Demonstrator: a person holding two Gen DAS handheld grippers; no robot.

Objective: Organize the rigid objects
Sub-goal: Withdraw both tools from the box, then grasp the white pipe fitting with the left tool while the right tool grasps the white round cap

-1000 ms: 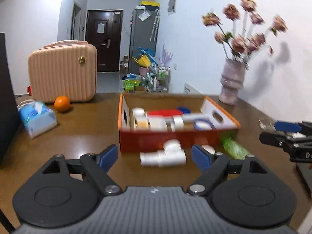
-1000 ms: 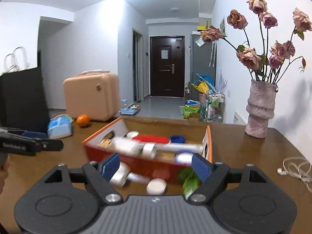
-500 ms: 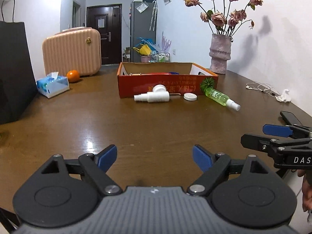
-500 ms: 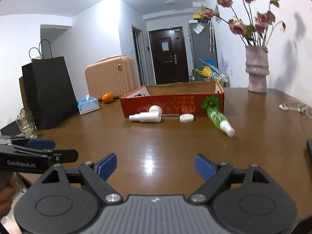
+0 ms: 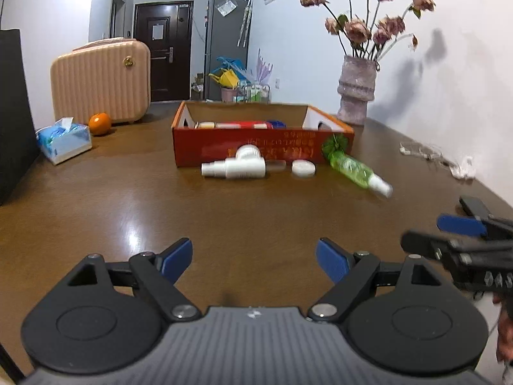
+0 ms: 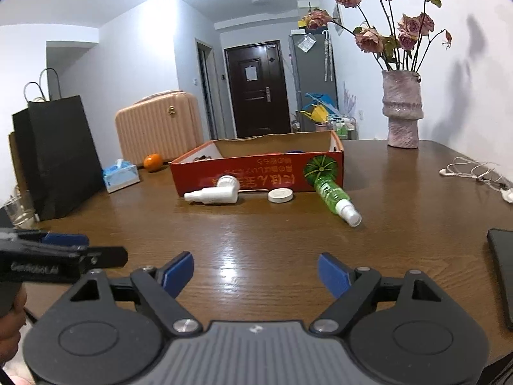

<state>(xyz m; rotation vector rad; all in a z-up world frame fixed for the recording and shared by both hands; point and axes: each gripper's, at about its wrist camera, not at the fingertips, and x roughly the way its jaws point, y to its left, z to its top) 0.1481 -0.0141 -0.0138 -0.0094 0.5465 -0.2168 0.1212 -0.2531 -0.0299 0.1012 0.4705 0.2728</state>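
Observation:
An orange-red cardboard box [image 5: 263, 150] [image 6: 256, 166] holding several items stands mid-table, far ahead of both grippers. In front of it lie a white spray bottle [image 5: 234, 168] [image 6: 213, 195], a white round lid [image 5: 303, 168] [image 6: 280, 195] and a green spray bottle [image 5: 356, 171] [image 6: 333, 197]. My left gripper [image 5: 255, 256] hovers open over bare wood near the table's front, nothing between its fingers. My right gripper [image 6: 255, 269] is beside it on the right, jaws wide but closing slightly, also empty. Each gripper shows at the edge of the other's view.
A tissue box [image 5: 64, 139], an orange [image 5: 100, 123] and a pink suitcase [image 5: 102, 83] are at the back left. A flower vase [image 5: 356, 94] and earphone cable [image 5: 433, 157] are on the right. A phone [image 6: 501, 269] lies near right, a black paper bag [image 6: 54, 154] left.
Both grippers have drawn back from the box toward the near side of the table and sunk lower. The box and bottles now sit far ahead. Both stayed open and empty.

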